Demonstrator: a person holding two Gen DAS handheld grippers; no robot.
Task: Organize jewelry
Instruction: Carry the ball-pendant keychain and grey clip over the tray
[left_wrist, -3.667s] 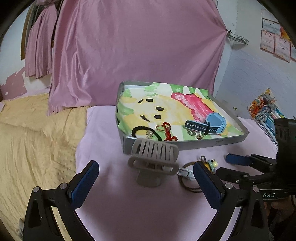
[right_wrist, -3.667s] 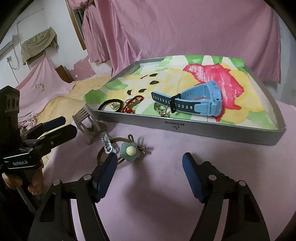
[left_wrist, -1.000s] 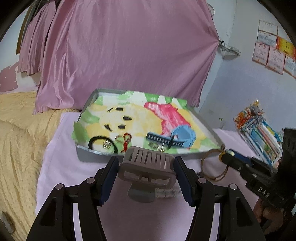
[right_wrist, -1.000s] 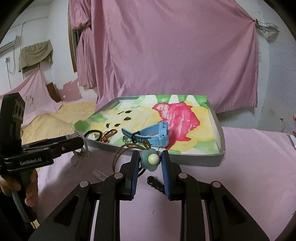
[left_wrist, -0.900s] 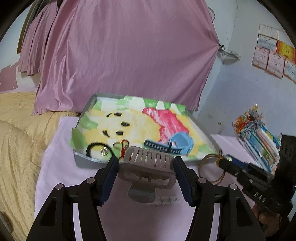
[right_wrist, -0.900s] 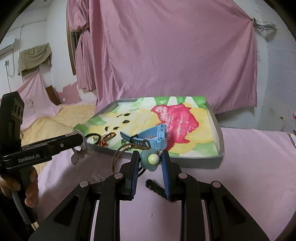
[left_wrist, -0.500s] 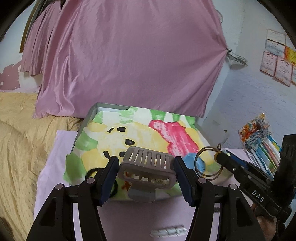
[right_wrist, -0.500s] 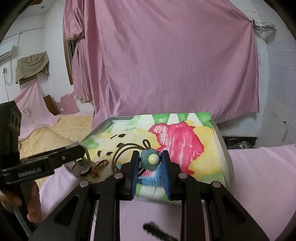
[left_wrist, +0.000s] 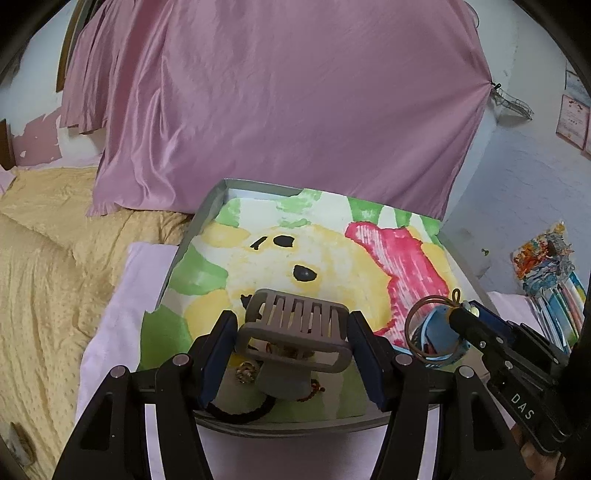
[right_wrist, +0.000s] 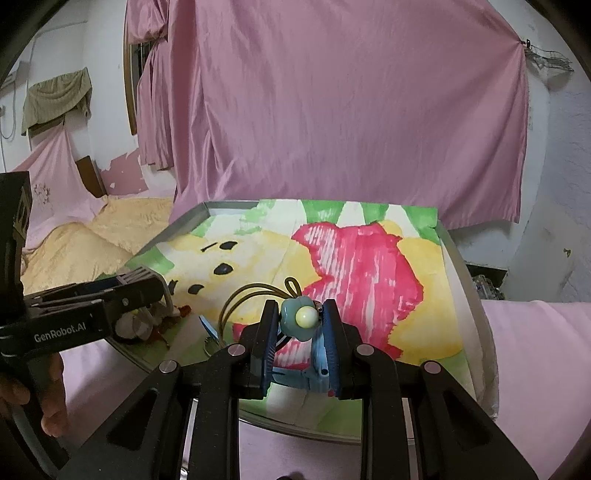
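A grey hair claw clip is pinched between the blue pads of my left gripper, which hangs over the near left part of the grey tray. The tray is lined with a painted yellow, red and green sheet. My right gripper is shut on a teal flower hair tie whose brown elastic loop sticks out to the left, over the tray's near middle. Under the grippers lie a black hair tie, a red cord piece and a blue watch, partly hidden.
The tray rests on a pink cloth over a bed, with a yellow blanket to the left. A pink curtain hangs behind. A stack of colourful books stands at the right. A hand grips the left tool's handle.
Both grippers have carried their items forward, from above the pink cloth in front of the tray to above the tray itself. The tray now fills more of both views. Neither grip has changed.
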